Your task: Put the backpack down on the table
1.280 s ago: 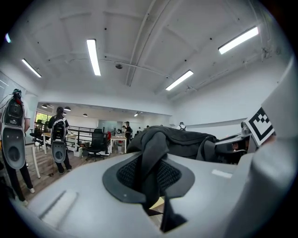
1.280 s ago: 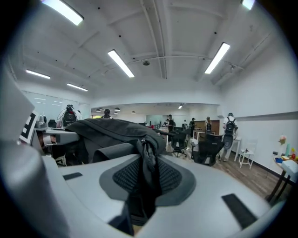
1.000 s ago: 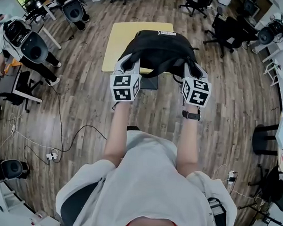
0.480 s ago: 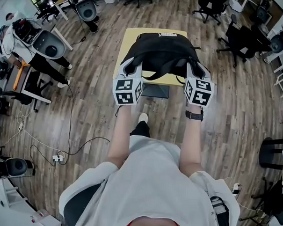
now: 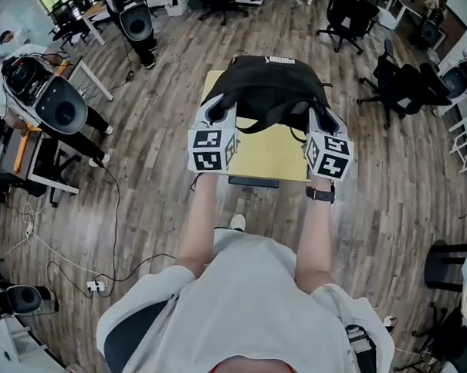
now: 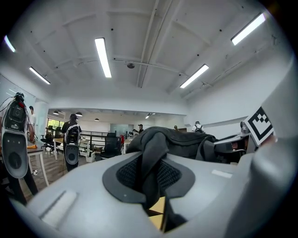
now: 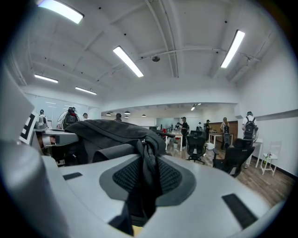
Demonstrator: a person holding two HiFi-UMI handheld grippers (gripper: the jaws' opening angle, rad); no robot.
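A black backpack (image 5: 270, 87) hangs in the air over the far half of a small yellow table (image 5: 267, 154). My left gripper (image 5: 221, 112) is shut on its left shoulder strap (image 6: 151, 162), which runs down between the black pads. My right gripper (image 5: 320, 116) is shut on the right side's strap and zipper edge (image 7: 148, 167). Both grippers point about level, side by side, with the bag's bulk (image 6: 181, 142) (image 7: 107, 132) beyond the jaws. Yellow tabletop (image 6: 156, 217) shows below the left jaws.
A dark panel (image 5: 254, 181) juts out under the table's near edge. Office chairs (image 5: 393, 80) stand to the right and at the back, and desks with headset rigs (image 5: 55, 104) stand at the left. Cables (image 5: 84, 253) lie on the wood floor. People stand farther off in the room.
The person has walked forward with the bag. The table has come from ahead of the grippers to right under them. Both grips on the straps look unchanged.
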